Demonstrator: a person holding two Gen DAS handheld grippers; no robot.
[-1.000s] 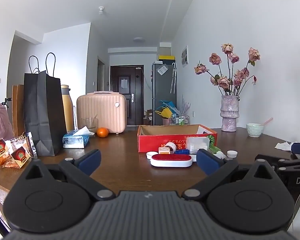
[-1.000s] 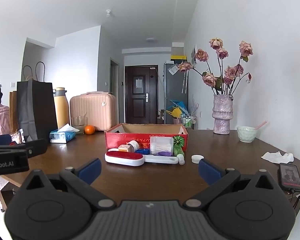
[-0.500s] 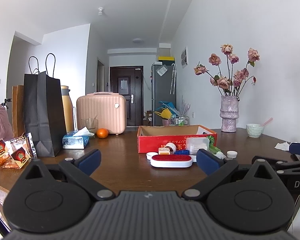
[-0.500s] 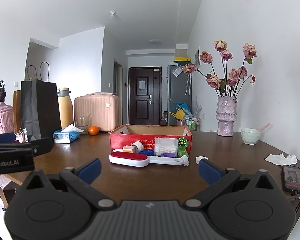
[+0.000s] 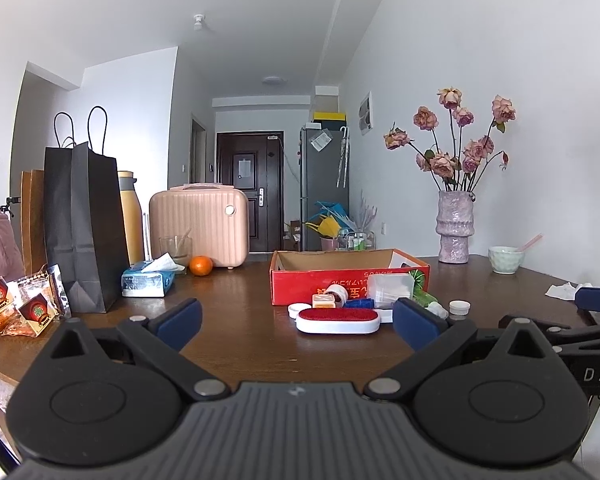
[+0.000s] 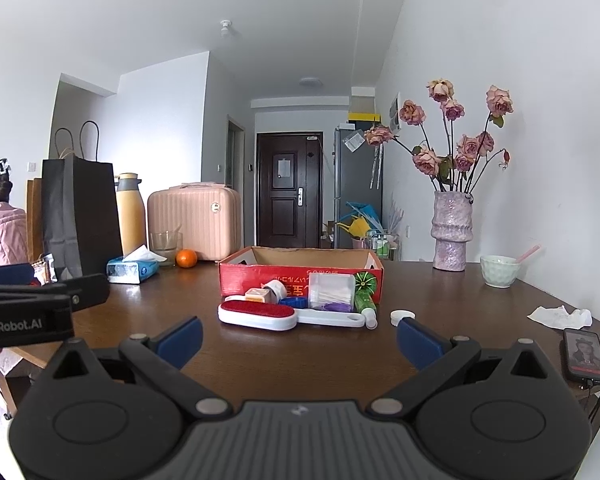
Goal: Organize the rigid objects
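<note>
- At far left, a black paper bag [image 5: 84,228] stands upright on the brown counter [image 5: 235,332], with a tissue pack [image 5: 147,280] and an orange [image 5: 201,265] lying further right.
- The left tongs [image 5: 295,322] hang above the near counter edge, blue-tipped fingers spread wide and holding nothing.
- Centre frame, the loose clutter sits bunched against the front wall of the red cardboard box [image 6: 300,276], whose inside looks empty from this low angle.
- Nearest the cameras lies the lint brush [image 6: 257,314], white-bodied with a red pad; it looks light and stiff, and the slim white handle running off to the right seems the safer place to pinch, since the felt pad may slide.
- Behind it sit a small orange-and-white bottle [image 6: 259,294], a blue cap [image 6: 293,301] and a clear plastic case [image 6: 332,290]; the case's smooth walls are probably slippery, so a grip across its narrow sides seems wise.
- A green tube [image 6: 366,304] and a white lid [image 6: 402,315] lie just right of the pile.
- The right tongs [image 6: 300,336] likewise sit released and empty, short of the pile.
- Far right, a phone [image 6: 584,354] rests near the counter's edge.
</note>
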